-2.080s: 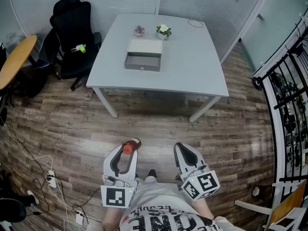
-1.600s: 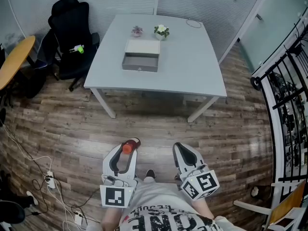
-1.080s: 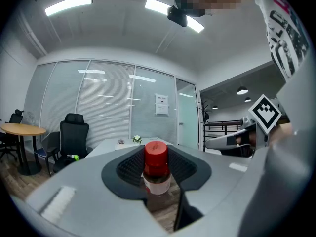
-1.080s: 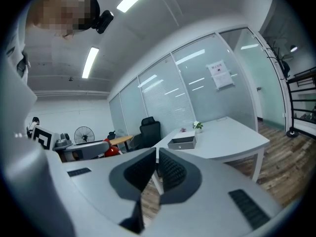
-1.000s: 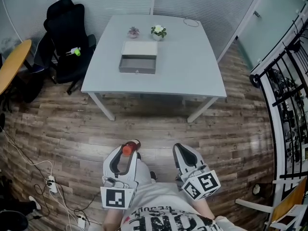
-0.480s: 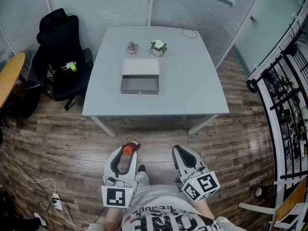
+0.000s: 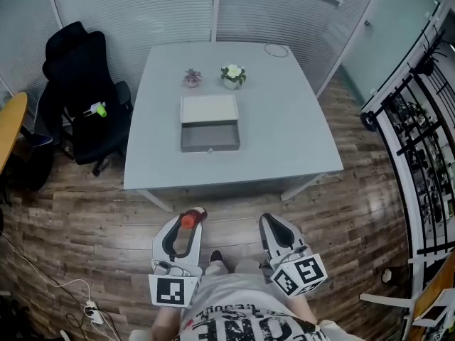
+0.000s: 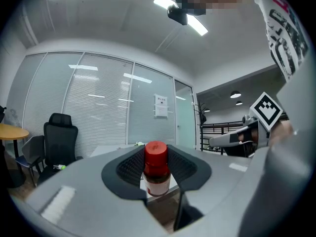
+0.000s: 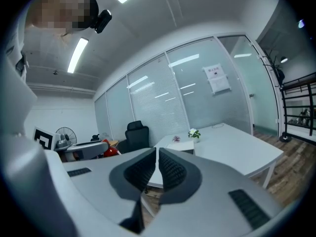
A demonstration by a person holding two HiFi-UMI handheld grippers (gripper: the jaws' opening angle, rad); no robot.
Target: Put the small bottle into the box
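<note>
Left gripper (image 7: 186,226) has the small bottle (image 7: 189,221) clamped btw its jaws, right gripper (image 7: 274,227) pinched closed w/ nothing. Box (image 7: 210,140) sits mid-tabletop (image 7: 284,141), well apart. Pickup's done imo, drop-in's left.

Black print (image 7: 245,329) on white shirt (image 7: 234,297): I read "ONE"; the rest is cut off.
White paper notice (image 8: 161,106) on glass wall (image 8: 98,112): too small for me to read.
Label (image 8: 158,185) on red-capped small bottle (image 8: 156,159): blurred, unreadable.
</note>
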